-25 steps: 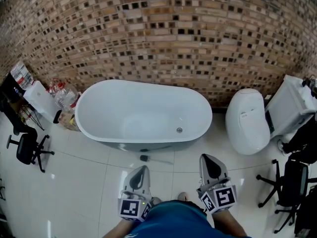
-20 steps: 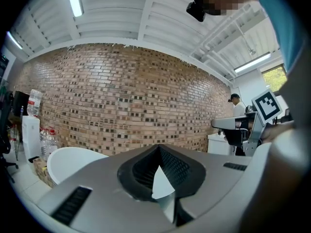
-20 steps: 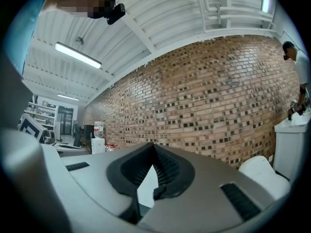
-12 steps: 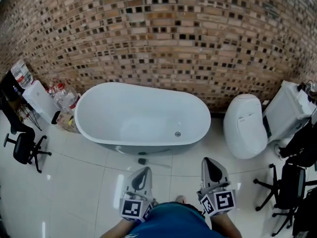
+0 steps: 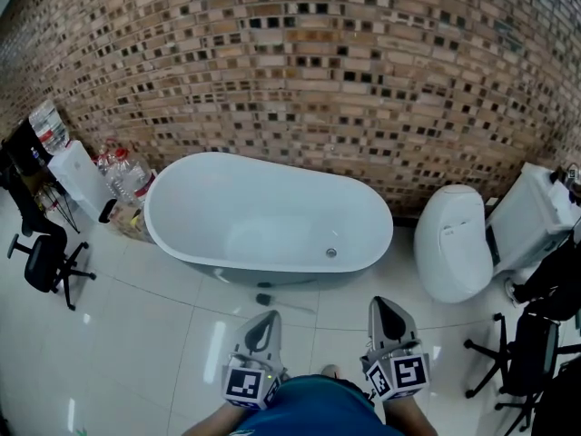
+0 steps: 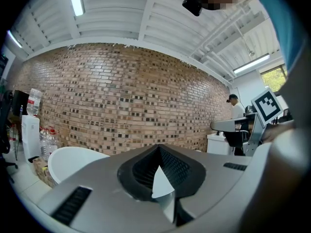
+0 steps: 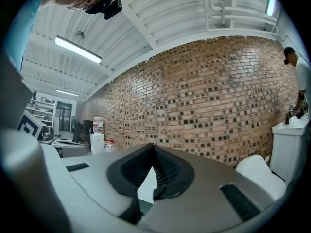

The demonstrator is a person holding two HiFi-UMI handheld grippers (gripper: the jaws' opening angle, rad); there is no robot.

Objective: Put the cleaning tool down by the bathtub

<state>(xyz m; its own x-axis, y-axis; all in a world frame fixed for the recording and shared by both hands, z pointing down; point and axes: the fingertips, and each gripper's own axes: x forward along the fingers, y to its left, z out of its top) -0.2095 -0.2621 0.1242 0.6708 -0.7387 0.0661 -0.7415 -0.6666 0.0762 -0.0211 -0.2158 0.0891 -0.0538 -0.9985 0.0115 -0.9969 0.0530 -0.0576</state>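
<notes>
The cleaning tool, a small dark brush with a thin handle pointing right, lies on the white floor tiles just in front of the white bathtub. Neither gripper touches it. My left gripper is held level just behind the brush, jaws shut with nothing between them. My right gripper sits further right, also shut and empty. In the left gripper view the left gripper points at the brick wall, with the bathtub's rim at lower left. In the right gripper view the right gripper faces the same wall.
A white toilet and a white cabinet stand right of the tub. Black office chairs sit at the far left and far right. Water bottles and a white box crowd the tub's left end.
Both grippers stayed where they were, shut. The brush still lies by the tub. Only the head camera's view shifted slightly.
</notes>
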